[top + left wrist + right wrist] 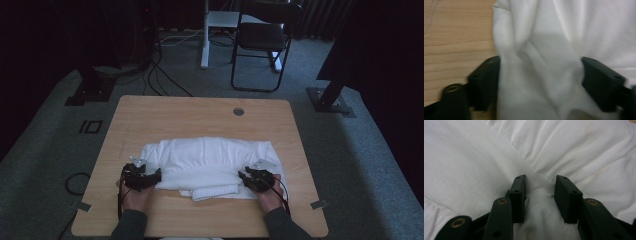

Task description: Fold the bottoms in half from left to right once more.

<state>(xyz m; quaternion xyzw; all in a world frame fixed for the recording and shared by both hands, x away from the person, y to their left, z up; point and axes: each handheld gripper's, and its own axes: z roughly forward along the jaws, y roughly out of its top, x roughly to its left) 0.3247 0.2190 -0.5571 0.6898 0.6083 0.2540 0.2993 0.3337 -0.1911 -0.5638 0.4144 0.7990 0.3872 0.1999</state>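
1. Black, the two jaws of the left gripper [540, 82] stand wide apart in the left gripper view, with a thick fold of the white crumpled cloth garment [541, 50] filling the gap between them; whether they press it, I cannot tell.
2. In the right gripper view, the two black jaws of the right gripper [540, 195] are closer set, and a bunched ridge of the same cloth [474, 165] is pinched up between them.
3. One garment [210, 160] lies on the near half of the light wooden table [200, 112], seen in the high view, with one gripper at each near corner: left gripper [142, 176], right gripper [257, 179].
4. Two hands hold them, the left hand [134, 196] and the right hand [270, 199].
5. The high view adds one round grey grommet [238, 111] near the table's far edge, and beyond it one black folding chair [262, 42] on grey carpet [45, 150].
6. The left gripper view shows bare wood grain [456, 37] beside the cloth.
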